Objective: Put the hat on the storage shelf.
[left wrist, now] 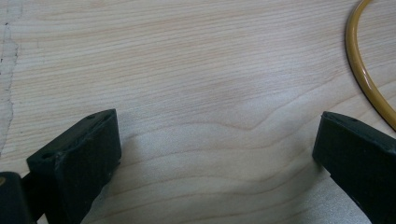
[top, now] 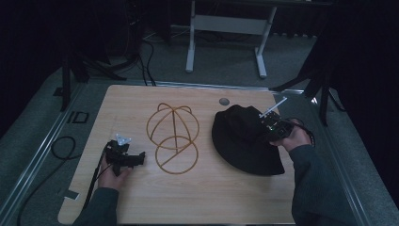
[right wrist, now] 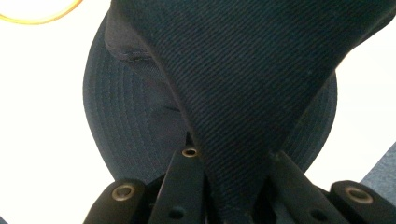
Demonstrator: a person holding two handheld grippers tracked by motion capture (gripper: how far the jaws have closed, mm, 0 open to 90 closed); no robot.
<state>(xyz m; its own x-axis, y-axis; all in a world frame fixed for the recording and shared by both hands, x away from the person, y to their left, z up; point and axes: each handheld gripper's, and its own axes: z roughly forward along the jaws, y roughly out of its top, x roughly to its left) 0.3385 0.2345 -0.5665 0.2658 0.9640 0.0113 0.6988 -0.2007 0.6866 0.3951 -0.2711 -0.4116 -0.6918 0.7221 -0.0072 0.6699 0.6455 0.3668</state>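
Observation:
A black brimmed hat (top: pixel 242 139) lies on the right half of the wooden table (top: pixel 141 197). My right gripper (top: pixel 269 128) is shut on the crown of the hat (right wrist: pixel 243 93), and the cloth is pinched into a fold that rises between its jaws. A golden wire hat stand (top: pixel 172 136) lies in the middle of the table, and an arc of the wire stand (left wrist: pixel 364 79) curves past the right jaw in the left gripper view. My left gripper (top: pixel 140 159) rests low over bare wood to the left of the stand, open, with nothing between its fingers (left wrist: pixel 79 158).
A small grey round cap (top: pixel 224 101) sits in the table near its far edge. Metal rails border the table on both sides. A white frame (top: pixel 226 28) stands on the floor beyond. Cables (top: pixel 61 146) trail on the floor at the left.

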